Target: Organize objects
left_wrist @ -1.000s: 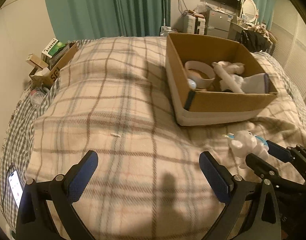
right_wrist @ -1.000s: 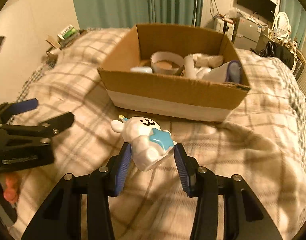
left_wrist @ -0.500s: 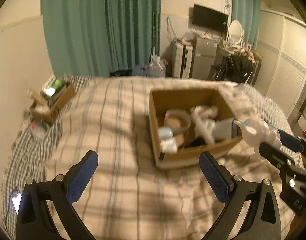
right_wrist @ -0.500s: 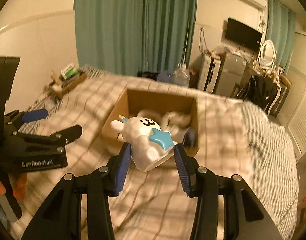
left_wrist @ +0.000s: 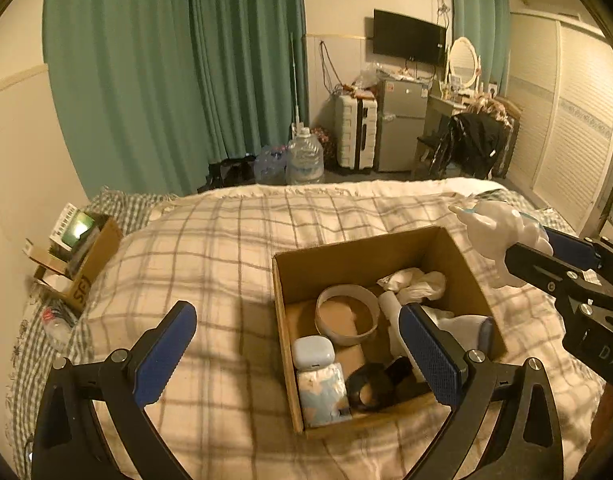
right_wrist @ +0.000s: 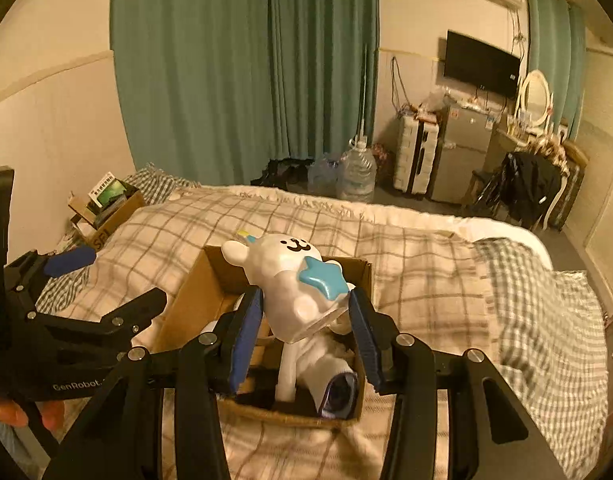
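Note:
My right gripper [right_wrist: 304, 334] is shut on a white animal toy [right_wrist: 284, 280] with a blue star and holds it in the air above the open cardboard box [right_wrist: 186, 312]. The toy [left_wrist: 496, 232] and the right gripper [left_wrist: 546, 258] also show at the right of the left wrist view, above the box's right wall [left_wrist: 464, 276]. The box on the plaid bed holds a white ring [left_wrist: 346, 314], a pale blue case [left_wrist: 312, 354], white cloth [left_wrist: 414, 282] and a black item [left_wrist: 370, 390]. My left gripper [left_wrist: 298, 356] is open and empty, raised above the box's left side.
The box sits on a plaid blanket [left_wrist: 210, 272] covering the bed. A small carton of items [left_wrist: 82, 260] stands at the bed's left edge by the wall. Green curtains [left_wrist: 178, 72], water bottles [left_wrist: 304, 158], a suitcase and a fridge lie beyond the bed.
Both grippers have risen high above the bed. The right gripper has lifted the white toy off the blanket and carried it over the box.

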A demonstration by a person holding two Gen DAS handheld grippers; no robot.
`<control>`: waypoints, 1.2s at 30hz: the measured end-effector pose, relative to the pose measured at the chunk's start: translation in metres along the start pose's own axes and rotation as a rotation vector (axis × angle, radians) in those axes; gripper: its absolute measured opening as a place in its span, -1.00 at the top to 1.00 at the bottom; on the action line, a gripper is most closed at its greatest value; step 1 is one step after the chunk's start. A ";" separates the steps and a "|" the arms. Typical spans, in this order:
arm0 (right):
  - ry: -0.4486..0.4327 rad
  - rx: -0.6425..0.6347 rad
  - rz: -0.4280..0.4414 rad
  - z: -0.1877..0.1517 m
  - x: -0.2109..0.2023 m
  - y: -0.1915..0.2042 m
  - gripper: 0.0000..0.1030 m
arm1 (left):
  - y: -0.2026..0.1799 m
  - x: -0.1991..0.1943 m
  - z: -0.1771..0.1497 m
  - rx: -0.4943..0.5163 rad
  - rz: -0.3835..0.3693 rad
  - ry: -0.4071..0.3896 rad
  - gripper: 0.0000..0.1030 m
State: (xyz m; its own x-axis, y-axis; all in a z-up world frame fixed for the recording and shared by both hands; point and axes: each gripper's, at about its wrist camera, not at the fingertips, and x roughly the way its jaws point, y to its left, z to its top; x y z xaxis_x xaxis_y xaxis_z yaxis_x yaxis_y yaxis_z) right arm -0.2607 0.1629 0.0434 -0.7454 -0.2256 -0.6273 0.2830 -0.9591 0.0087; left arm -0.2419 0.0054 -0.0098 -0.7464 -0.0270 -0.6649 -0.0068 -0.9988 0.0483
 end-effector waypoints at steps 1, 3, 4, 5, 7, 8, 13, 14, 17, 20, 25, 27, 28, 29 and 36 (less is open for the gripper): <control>0.012 0.002 0.006 0.000 0.010 -0.003 0.14 | 0.001 0.007 -0.001 -0.001 0.002 0.006 -1.00; 0.042 0.021 0.031 -0.002 0.028 -0.010 0.14 | 0.000 0.021 -0.004 0.002 0.013 0.024 -1.00; 0.053 0.041 0.051 -0.002 0.035 -0.015 0.14 | 0.000 0.027 -0.006 0.004 0.016 0.030 -1.00; 0.065 0.062 0.075 -0.004 0.043 -0.019 0.14 | 0.000 0.031 -0.007 0.005 0.017 0.036 -1.00; 0.088 0.083 0.099 -0.006 0.056 -0.023 0.14 | -0.001 0.039 -0.010 0.007 0.014 0.045 -1.00; 0.092 0.085 0.096 -0.009 0.060 -0.025 0.13 | -0.002 0.042 -0.012 0.009 0.013 0.048 -1.00; 0.110 0.109 0.083 -0.017 0.071 -0.029 0.12 | -0.006 0.049 -0.015 0.011 0.007 0.070 -1.00; 0.109 0.108 0.079 -0.018 0.069 -0.029 0.12 | -0.006 0.048 -0.015 0.007 -0.001 0.072 -1.00; 0.086 0.101 0.061 -0.017 0.053 -0.030 0.07 | -0.007 0.037 -0.011 0.000 -0.012 0.065 -1.00; 0.053 0.099 0.031 -0.010 0.028 -0.029 -0.05 | -0.007 0.014 -0.004 0.003 -0.014 0.033 -1.00; -0.021 0.077 -0.026 0.006 -0.031 -0.023 -0.14 | -0.002 -0.037 0.010 -0.010 -0.027 -0.051 -1.00; -0.065 0.065 -0.057 0.011 -0.059 -0.020 -0.26 | 0.002 -0.059 0.015 -0.020 -0.036 -0.086 -1.00; -0.089 0.060 -0.070 0.013 -0.074 -0.018 -0.27 | 0.004 -0.072 0.018 -0.026 -0.040 -0.110 -1.00; -0.111 0.057 -0.082 0.014 -0.089 -0.017 -0.32 | 0.006 -0.080 0.020 -0.028 -0.041 -0.126 -1.00; -0.207 0.043 -0.139 0.010 -0.166 -0.001 -0.73 | 0.011 -0.150 0.019 -0.063 -0.041 -0.248 -1.00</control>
State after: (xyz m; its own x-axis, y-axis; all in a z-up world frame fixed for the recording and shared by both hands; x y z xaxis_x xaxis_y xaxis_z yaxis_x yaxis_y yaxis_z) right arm -0.1437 0.1994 0.1554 -0.8843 -0.1171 -0.4521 0.1466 -0.9887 -0.0307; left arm -0.1427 -0.0010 0.1045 -0.8869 0.0164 -0.4618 -0.0046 -0.9996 -0.0266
